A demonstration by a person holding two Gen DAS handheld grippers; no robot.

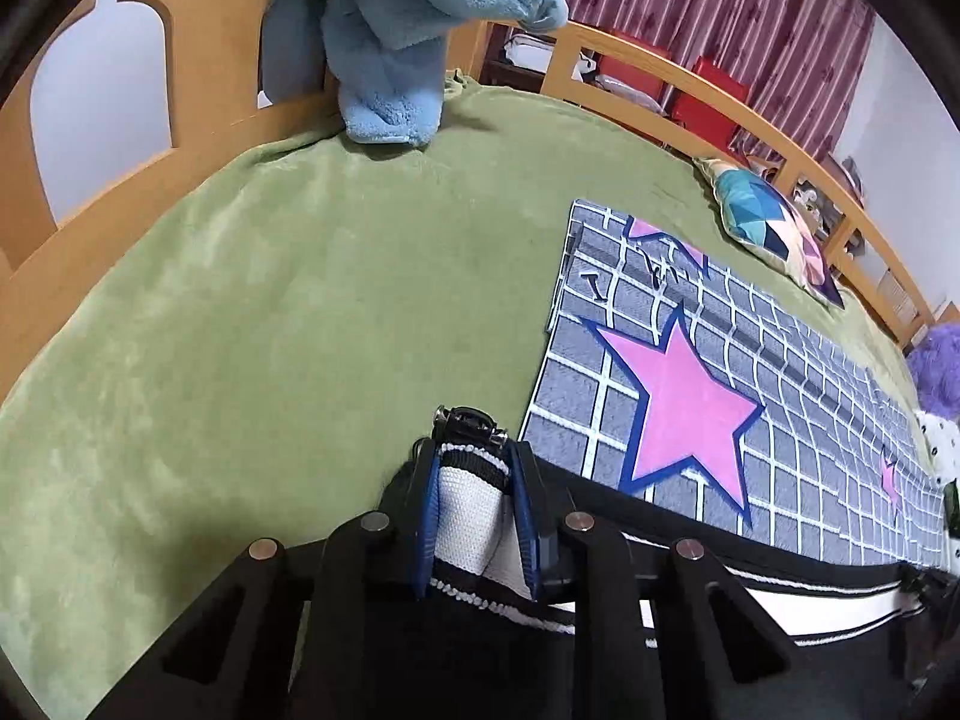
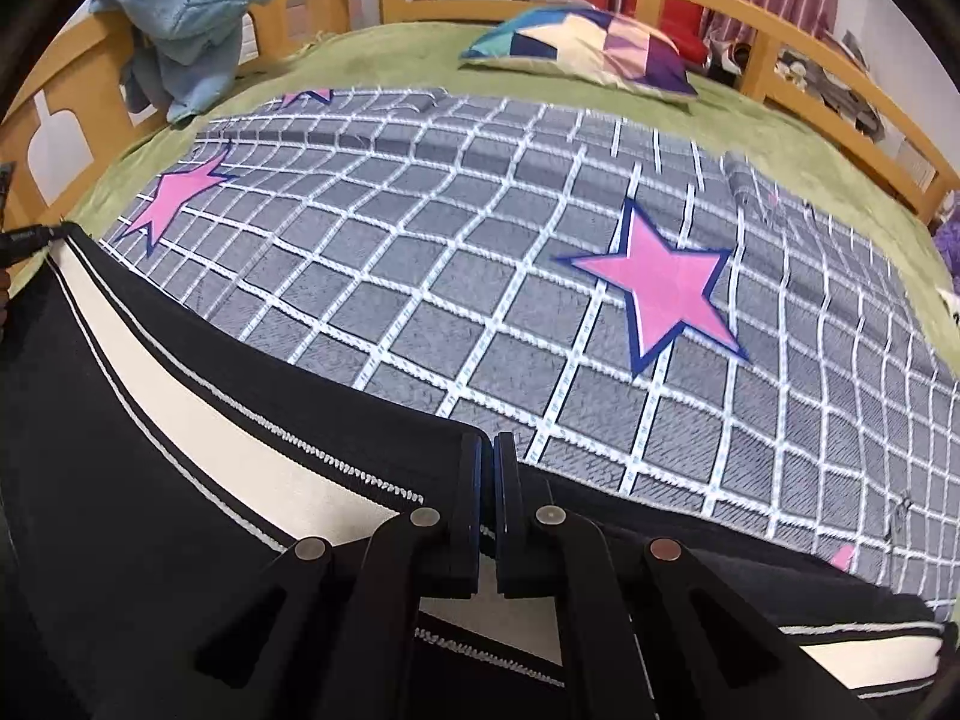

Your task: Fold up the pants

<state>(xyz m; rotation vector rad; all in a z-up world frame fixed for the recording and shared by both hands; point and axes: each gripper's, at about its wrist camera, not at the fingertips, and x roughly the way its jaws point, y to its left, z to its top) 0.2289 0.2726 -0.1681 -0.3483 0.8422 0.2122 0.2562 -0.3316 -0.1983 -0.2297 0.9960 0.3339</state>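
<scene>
The pants (image 2: 180,420) are black with a white side stripe edged in thin white lines. They stretch between my two grippers over a grey checked blanket with pink stars (image 2: 480,252). My left gripper (image 1: 474,462) is shut on one end of the pants (image 1: 468,516), pinching the white ribbed band; a black clip shows just beyond its fingertips. My right gripper (image 2: 487,450) is shut on the black edge of the pants at the other end. The left gripper's tip also shows at the far left of the right wrist view (image 2: 24,237).
The green bed cover (image 1: 270,312) lies under the blanket. A blue plush toy (image 1: 408,30) hangs on the wooden bed rail (image 1: 198,60). A patchwork pillow (image 2: 588,48) lies at the far side. A purple fluffy thing (image 1: 936,366) is at the right edge.
</scene>
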